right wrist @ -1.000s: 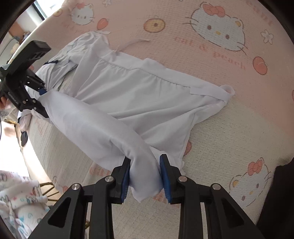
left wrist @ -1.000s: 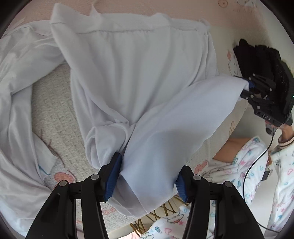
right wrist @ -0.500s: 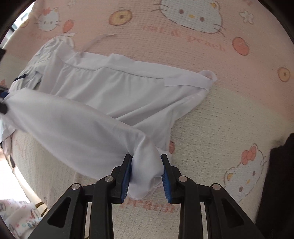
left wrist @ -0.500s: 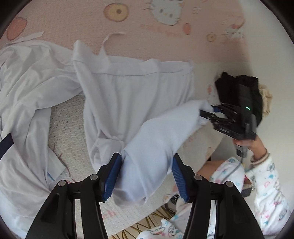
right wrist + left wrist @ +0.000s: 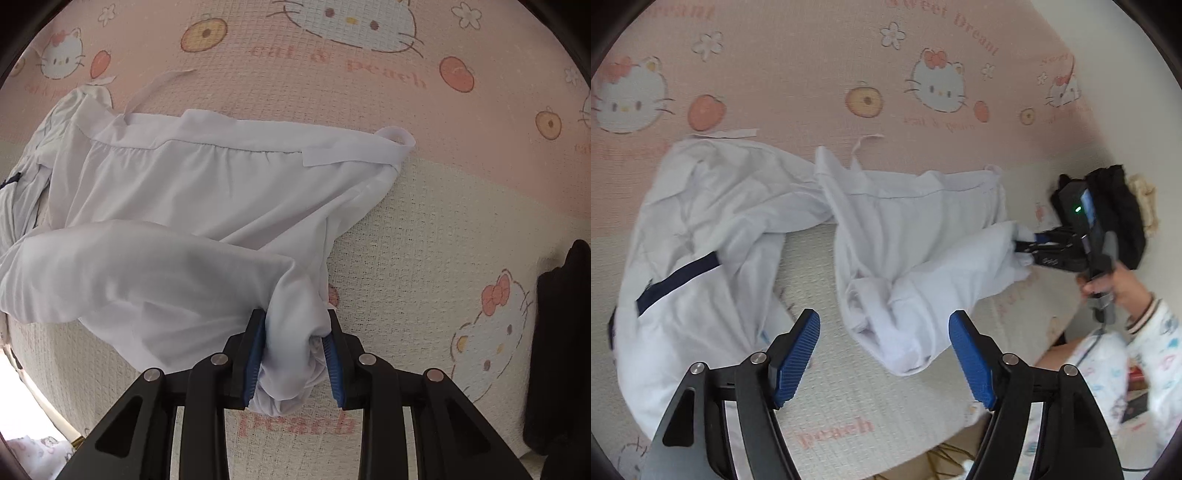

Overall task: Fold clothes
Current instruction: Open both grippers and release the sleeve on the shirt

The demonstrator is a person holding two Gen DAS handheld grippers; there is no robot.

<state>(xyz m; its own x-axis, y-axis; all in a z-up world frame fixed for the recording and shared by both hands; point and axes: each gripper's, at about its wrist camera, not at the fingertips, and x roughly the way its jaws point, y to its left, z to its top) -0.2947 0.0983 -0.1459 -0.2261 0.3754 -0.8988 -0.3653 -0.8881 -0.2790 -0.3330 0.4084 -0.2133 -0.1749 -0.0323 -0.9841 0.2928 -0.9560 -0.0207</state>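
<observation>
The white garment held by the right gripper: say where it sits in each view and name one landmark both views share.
Left wrist: white garment centre, its right end pinched by the right gripper.
Right wrist: white garment centre-left, a bunch clamped in the right gripper.
Shared landmark: the garment's waistband loop.

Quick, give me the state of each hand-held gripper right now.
Left hand-held gripper: open, holding nothing; the white garment lies beyond its pads.
Right hand-held gripper: shut on a bunched end of the white garment.
</observation>
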